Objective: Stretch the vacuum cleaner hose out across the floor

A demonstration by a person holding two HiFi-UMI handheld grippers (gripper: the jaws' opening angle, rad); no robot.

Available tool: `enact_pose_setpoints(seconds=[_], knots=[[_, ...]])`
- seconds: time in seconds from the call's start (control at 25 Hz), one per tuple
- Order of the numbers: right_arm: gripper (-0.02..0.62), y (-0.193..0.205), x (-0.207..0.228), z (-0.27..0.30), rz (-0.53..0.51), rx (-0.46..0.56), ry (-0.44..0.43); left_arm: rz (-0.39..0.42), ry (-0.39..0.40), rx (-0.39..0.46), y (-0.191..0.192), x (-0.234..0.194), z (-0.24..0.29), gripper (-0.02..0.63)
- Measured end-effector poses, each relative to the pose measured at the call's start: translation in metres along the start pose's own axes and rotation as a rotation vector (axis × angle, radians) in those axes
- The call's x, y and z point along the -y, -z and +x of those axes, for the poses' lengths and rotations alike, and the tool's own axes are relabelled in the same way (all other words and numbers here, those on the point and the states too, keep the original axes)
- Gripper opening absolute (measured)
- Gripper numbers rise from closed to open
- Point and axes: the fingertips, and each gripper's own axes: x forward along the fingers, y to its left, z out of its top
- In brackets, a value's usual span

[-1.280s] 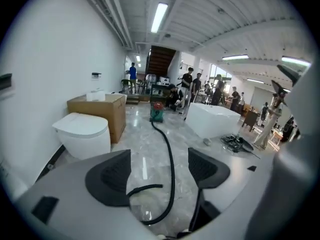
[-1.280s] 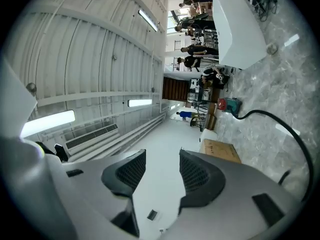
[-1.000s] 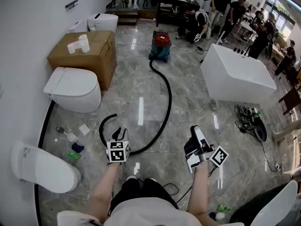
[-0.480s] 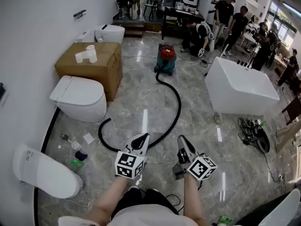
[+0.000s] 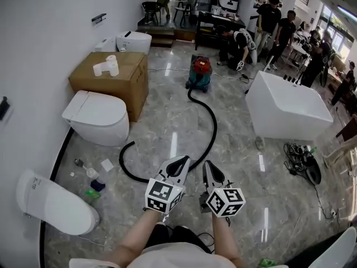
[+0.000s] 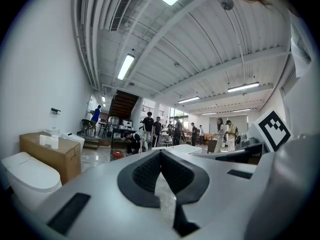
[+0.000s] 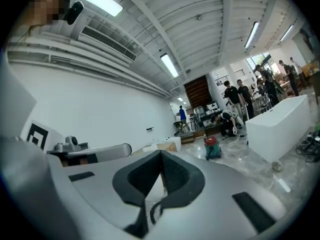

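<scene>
Black flexible vacuum hose [image 5: 213, 128] curls ahead of both claws.
Left claw [image 5: 181, 161], right claw [image 5: 208, 166] closed, empty; hose free end lies centre left, nearer left claw.

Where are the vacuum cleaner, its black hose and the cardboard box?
vacuum cleaner [image 5: 199, 76]: head view, teal body.
hose [image 5: 215, 128]: head view, middle of its curve.
cardboard box [image 5: 127, 71]: head view, top face.

One vacuum cleaner [image 5: 199, 73], one hose [image 5: 215, 128], three toilets [image 5: 95, 116] [image 5: 50, 202] [image 5: 134, 41] by the wall, one cardboard box [image 5: 114, 85], two paper rolls [image 5: 99, 69] [image 5: 113, 66], one bathtub [image 5: 279, 124], two grippers [image 5: 181, 162] [image 5: 207, 166].
</scene>
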Motion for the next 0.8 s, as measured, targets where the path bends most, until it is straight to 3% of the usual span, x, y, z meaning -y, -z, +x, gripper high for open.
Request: enact_pose_setpoints(seconds=[0.2,0.44,0.8], knots=[[0.017,0.023,0.005,-0.006,-0.014,-0.040,0.114,0.046,-0.032,-0.026,0.014,0.005,-0.001,0.009],[0.018,0.027,0.018,-0.013,-0.013,-0.002,0.233,0.058,-0.042,-0.025,0.015,0.000,0.000,0.009],[0.018,0.023,0.015,-0.006,0.001,0.012,0.193,0.047,-0.007,-0.045,0.023,0.006,0.006,0.009]])
